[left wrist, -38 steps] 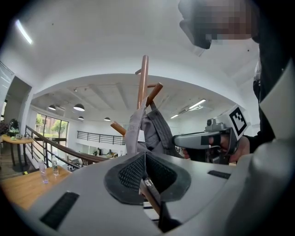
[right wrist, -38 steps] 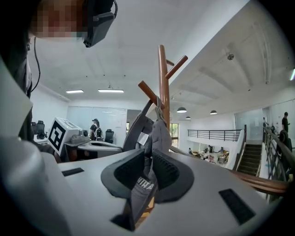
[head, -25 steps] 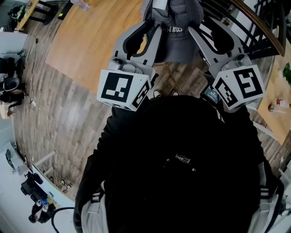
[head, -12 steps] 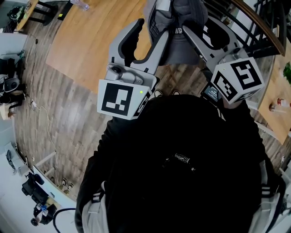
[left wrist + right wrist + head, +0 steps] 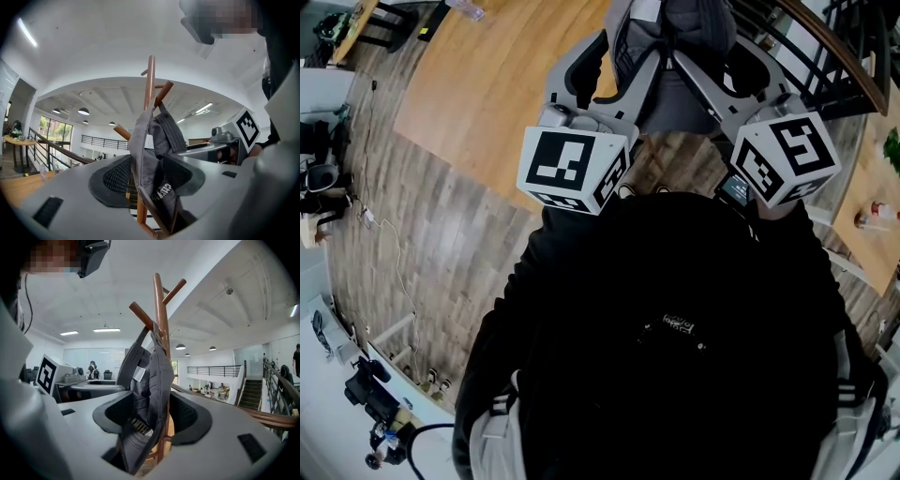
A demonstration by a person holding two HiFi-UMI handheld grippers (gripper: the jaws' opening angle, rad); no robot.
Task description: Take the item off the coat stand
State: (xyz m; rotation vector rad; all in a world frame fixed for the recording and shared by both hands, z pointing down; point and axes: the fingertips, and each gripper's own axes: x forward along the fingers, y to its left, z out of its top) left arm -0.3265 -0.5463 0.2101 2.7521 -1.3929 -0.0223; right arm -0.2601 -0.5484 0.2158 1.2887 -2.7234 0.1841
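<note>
Now, hung cap (image 5: pixel 157 145) inside left tongs (image 5: pixel 150 180), right tongs (image 5: pixel 152 420), jaws just opening

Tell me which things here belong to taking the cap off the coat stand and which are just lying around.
Job: grey cap; wooden coat stand; left claw and right claw, each just opened, cap between its jaws.
Lying about: stair railing; side table; black equipment on the floor.

Upright wooden coat stand (image 5: pixel 161 310), slim pole with angled pegs near the top. One grey cap (image 5: pixel 150 380) hung on a peg, drooping flat against the pole, white label showing inside. Wood-plank floor (image 5: pixel 459 234) beneath.
</note>
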